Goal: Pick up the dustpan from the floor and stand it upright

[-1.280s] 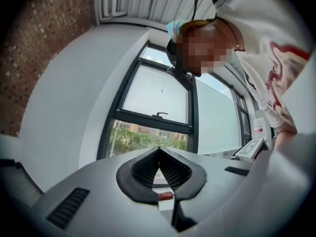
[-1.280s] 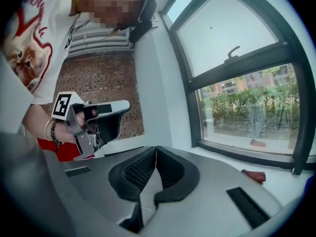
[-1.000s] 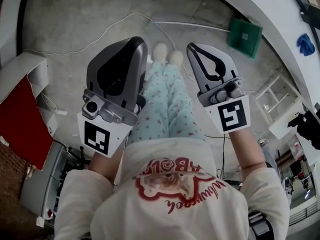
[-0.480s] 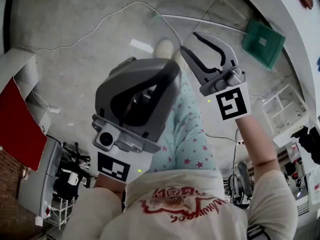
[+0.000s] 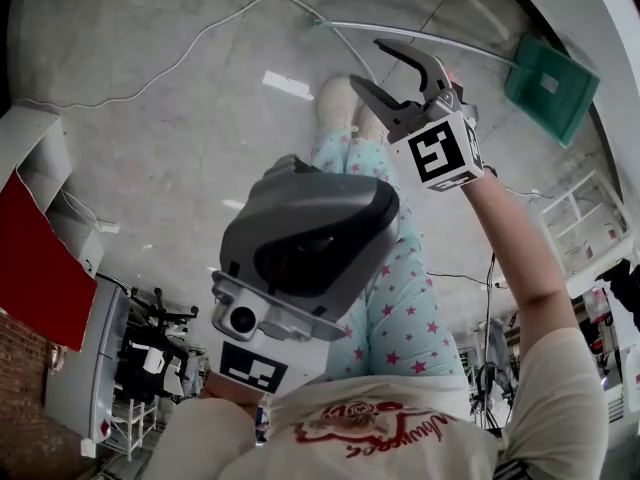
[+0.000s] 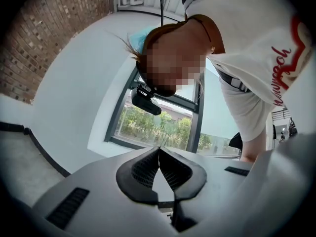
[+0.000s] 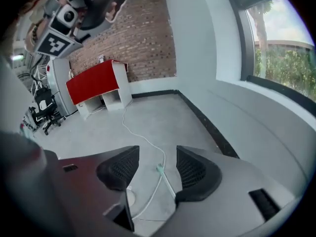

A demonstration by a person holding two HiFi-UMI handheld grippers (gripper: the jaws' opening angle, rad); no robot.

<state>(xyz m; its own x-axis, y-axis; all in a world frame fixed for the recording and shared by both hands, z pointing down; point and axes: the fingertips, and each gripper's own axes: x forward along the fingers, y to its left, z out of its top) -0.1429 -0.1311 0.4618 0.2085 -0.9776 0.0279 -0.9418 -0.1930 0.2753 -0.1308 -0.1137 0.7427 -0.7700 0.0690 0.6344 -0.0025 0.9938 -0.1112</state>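
The green dustpan (image 5: 553, 83) lies on the concrete floor at the upper right of the head view. Its long silver handle (image 5: 430, 41) stretches left to a teal tip. My right gripper (image 5: 366, 62) hangs above that handle, pointing downward. Its jaws have just been opening and stand open with nothing between them. In the right gripper view the handle's end (image 7: 159, 169) shows on the floor through the gap of the right gripper (image 7: 158, 172). My left gripper (image 6: 159, 151) is shut and empty, pointing level at the person and a window; its grey housing (image 5: 305, 233) fills the middle of the head view.
A white cable (image 5: 180, 58) snakes over the floor past the handle's tip. The person's feet (image 5: 340, 103) stand just below the handle. A red cabinet (image 5: 40, 258) stands at the left, and a white shelf unit (image 5: 580, 218) stands at the right by the curved white wall.
The right gripper's jaws went from shut to open while it dropped toward the handle and tipped downward. The left gripper also sank, shifted toward the middle of the head view and stayed shut.
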